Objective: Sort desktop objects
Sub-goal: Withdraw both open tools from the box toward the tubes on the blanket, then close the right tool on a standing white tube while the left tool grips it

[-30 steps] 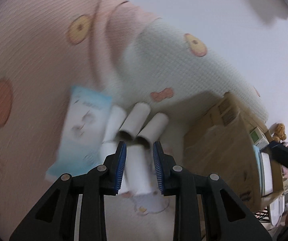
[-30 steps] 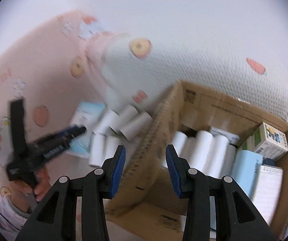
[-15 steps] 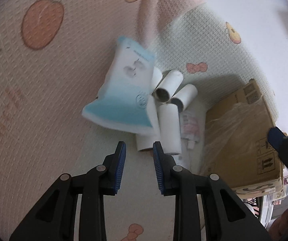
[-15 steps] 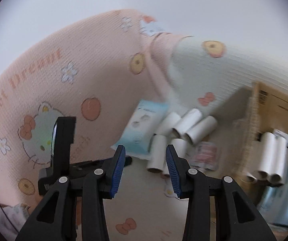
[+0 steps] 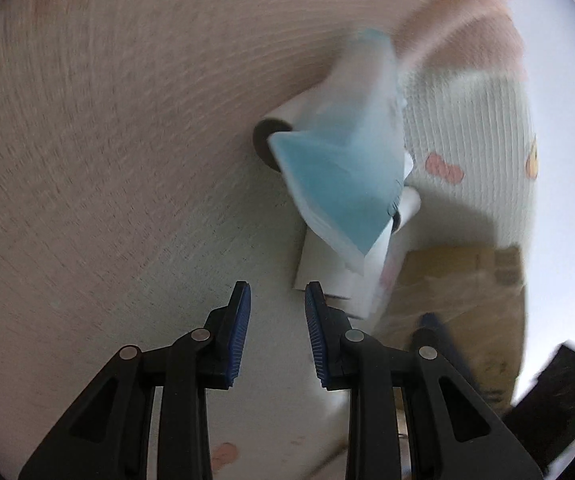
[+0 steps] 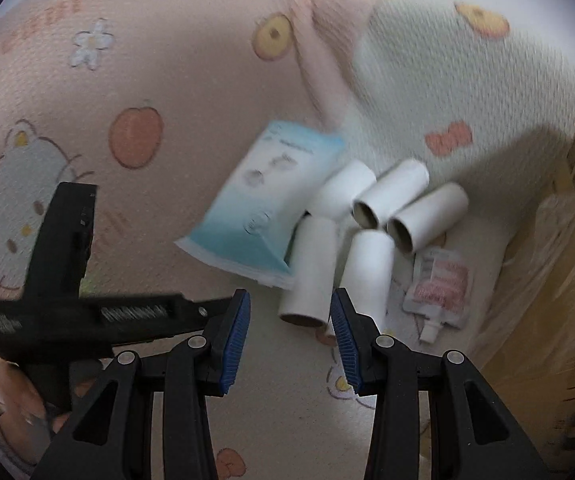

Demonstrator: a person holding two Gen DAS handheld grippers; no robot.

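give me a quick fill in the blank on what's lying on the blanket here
1. The rolls number ____.
2. The blue pack leans on the ____.
3. Both the right gripper and the left gripper are ____.
4. The pink-printed sachet lies between the rolls and the ____.

Missing: five; rolls; open; box

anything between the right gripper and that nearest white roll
Nothing visible does. The right gripper is open, and the nearest white roll lies just ahead of its fingertips on the patterned blanket, with only bare cloth between. The blue packet lies alongside the roll's left.
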